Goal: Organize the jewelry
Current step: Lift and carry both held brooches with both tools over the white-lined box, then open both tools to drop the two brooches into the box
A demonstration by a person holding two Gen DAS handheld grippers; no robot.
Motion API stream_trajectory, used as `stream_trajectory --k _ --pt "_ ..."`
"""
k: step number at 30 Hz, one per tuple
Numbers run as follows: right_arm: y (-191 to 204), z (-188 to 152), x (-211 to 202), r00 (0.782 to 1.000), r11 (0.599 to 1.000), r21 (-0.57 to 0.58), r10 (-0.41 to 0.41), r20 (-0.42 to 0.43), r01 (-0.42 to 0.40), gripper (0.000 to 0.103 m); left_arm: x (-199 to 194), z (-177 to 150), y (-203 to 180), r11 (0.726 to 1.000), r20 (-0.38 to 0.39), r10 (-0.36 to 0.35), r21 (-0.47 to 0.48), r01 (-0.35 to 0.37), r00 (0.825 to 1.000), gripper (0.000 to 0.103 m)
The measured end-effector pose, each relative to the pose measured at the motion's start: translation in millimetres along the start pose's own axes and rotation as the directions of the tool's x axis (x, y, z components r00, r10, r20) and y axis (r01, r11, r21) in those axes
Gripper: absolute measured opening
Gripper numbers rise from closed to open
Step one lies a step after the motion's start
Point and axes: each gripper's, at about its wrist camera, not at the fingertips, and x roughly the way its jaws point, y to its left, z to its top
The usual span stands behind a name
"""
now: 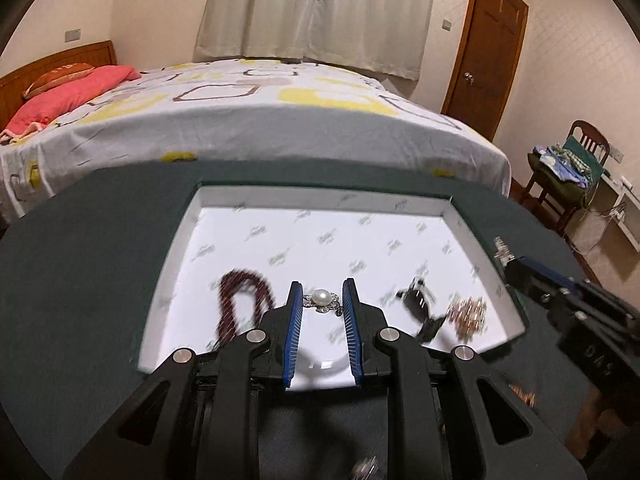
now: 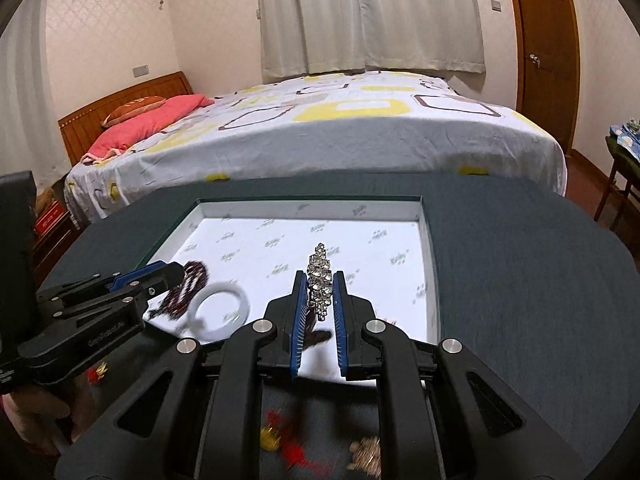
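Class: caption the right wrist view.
Right gripper clamps a rhinestone piece above the white tray.

Ahead of the grippers, the bedspread (image 2: 360,136) is white with yellow and brown squares; pillow (image 2: 148,122) pink; under them, tablecloth (image 2: 520,260) dark green; tray (image 2: 312,210) white with faint grey print; gripper pads (image 1: 293,332) blue.

Dark green-grey cloth-covered table (image 2: 520,264), rounded edge, just in front of the bed. White shallow box tray (image 1: 320,196) sits directly on it, near the far edge. Loose pieces on the cloth at the near side: red-and-gold charm (image 2: 280,436), gold-tone cluster (image 2: 366,454), both blurred; another small blurred piece (image 1: 366,468), can't tell what it is
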Motion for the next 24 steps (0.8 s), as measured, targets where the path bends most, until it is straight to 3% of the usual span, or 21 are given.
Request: stream_trajectory --k 8,24 --pt "-12 10 35 0.999 0.999 -0.012 -0.033 -0.030 0.033 0.013 40 18 -14 1.000 -0.033 -0.026 -0.002 0.026 0.999 0.021" --pt "-29 -2 85 0.985 0.998 -0.005 -0.063 -0.160 0.063 0.013 88 6 -20 1.000 -0.188 -0.013 0.009 0.015 0.982 0.021"
